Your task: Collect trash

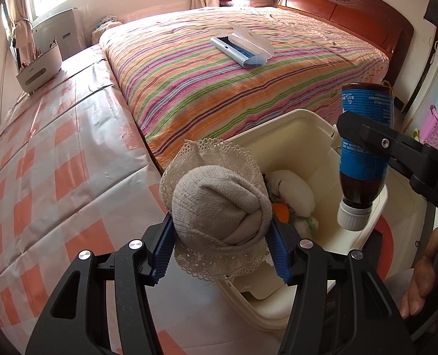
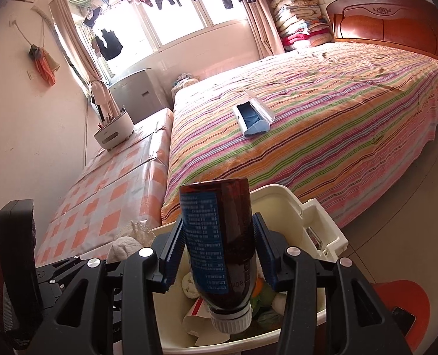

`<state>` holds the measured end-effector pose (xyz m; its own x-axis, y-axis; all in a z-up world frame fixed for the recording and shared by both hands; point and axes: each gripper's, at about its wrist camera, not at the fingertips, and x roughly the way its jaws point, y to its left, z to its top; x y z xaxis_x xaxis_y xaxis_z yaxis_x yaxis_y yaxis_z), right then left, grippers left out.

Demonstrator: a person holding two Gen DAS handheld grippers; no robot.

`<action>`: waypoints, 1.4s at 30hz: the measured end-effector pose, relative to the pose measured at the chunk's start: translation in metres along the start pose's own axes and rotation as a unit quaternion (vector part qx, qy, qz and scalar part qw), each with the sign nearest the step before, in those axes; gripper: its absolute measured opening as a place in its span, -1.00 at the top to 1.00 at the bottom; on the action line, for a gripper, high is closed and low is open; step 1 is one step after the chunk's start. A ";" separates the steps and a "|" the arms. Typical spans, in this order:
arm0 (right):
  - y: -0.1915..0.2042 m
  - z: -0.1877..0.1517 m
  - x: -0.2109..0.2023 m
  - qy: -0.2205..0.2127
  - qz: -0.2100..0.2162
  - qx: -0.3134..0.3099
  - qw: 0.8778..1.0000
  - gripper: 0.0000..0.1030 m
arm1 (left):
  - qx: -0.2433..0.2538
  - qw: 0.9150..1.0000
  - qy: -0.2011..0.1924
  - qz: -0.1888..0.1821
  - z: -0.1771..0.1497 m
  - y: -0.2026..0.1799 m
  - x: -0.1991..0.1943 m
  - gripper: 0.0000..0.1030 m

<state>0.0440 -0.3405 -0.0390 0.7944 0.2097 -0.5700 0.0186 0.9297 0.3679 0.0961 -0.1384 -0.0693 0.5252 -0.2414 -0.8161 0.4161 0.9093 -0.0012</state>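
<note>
My left gripper (image 1: 221,238) is shut on a rolled beige sock with a lace cuff (image 1: 219,207) and holds it over the near rim of a cream trash bin (image 1: 304,127). My right gripper (image 2: 219,251) is shut on a brown bottle with a blue label (image 2: 216,236), cap down, above the same bin (image 2: 316,230). That bottle also shows in the left wrist view (image 1: 363,148), over the bin's right rim. The bin holds white wads, paper and orange scraps (image 1: 290,192).
A bed with a striped cover (image 1: 233,82) lies behind the bin, with a grey-blue lint roller case (image 1: 242,47) on it. A checked orange and white covered surface (image 1: 56,162) runs at the left, carrying a white holder (image 1: 38,68). A red stool (image 2: 402,304) stands at the right.
</note>
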 end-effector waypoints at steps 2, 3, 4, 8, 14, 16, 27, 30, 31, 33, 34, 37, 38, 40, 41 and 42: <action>-0.002 0.000 0.002 0.004 0.003 0.007 1.000 0.14 | -0.001 1.000 -0.001 -0.001 0.001 0.000 0.001 -0.06; -0.002 0.001 0.003 0.005 0.003 0.008 1.000 0.14 | -0.002 1.000 -0.001 -0.002 0.001 0.000 0.001 -0.06; -0.002 0.001 0.003 0.004 0.002 0.010 1.000 0.14 | -0.003 1.000 -0.001 -0.003 0.002 -0.001 0.001 -0.06; -0.003 0.004 0.005 0.006 0.004 0.011 1.000 0.14 | -0.002 1.000 -0.004 -0.005 0.004 -0.003 0.000 -0.06; -0.018 0.007 0.006 0.006 0.010 0.056 0.998 -0.15 | -0.002 1.000 -0.005 -0.010 0.006 -0.007 0.002 -0.07; -0.021 0.008 0.004 0.001 0.008 0.062 0.998 -0.15 | -0.002 1.000 -0.004 -0.013 0.007 -0.009 0.003 -0.07; -0.037 0.011 -0.016 -0.041 0.002 0.091 0.995 -0.16 | 0.018 1.000 0.000 -0.022 0.011 -0.030 0.011 -0.16; -0.039 0.013 -0.020 -0.049 0.002 0.093 0.994 -0.16 | 0.033 0.999 -0.010 -0.014 0.013 -0.038 0.009 -0.41; -0.039 0.013 -0.021 -0.051 0.001 0.094 0.994 -0.19 | 0.039 0.999 -0.017 -0.011 0.014 -0.041 0.007 -0.51; -0.039 0.012 -0.025 -0.059 0.000 0.096 0.994 -0.24 | 0.049 0.998 -0.025 -0.004 0.015 -0.045 0.002 -0.53; -0.039 0.011 -0.027 -0.064 -0.002 0.096 0.993 -0.26 | 0.053 0.998 -0.025 -0.001 0.016 -0.047 0.001 -0.61; -0.039 0.009 -0.037 -0.086 -0.014 0.092 0.992 -0.27 | 0.053 0.998 -0.036 0.021 0.017 -0.046 -0.007 -0.70; -0.038 0.008 -0.040 -0.093 -0.021 0.088 0.992 -0.28 | 0.051 0.997 -0.044 0.032 0.016 -0.044 -0.012 -0.70; -0.037 0.007 -0.046 -0.094 -0.031 0.088 0.991 -0.34 | 0.045 0.996 -0.051 0.050 0.013 -0.040 -0.023 -0.70; -0.036 0.006 -0.050 -0.093 -0.030 0.091 0.991 -0.37 | 0.037 0.996 -0.057 0.059 0.010 -0.036 -0.031 -0.70; -0.032 0.004 -0.055 -0.095 -0.031 0.088 0.991 -0.38 | 0.029 0.995 -0.063 0.068 0.006 -0.032 -0.039 -0.70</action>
<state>0.0023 -0.3834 -0.0168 0.8879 0.0772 -0.4536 0.1638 0.8682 0.4684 0.0673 -0.1600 -0.0343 0.6671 -0.1617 -0.7272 0.3755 0.9161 0.1408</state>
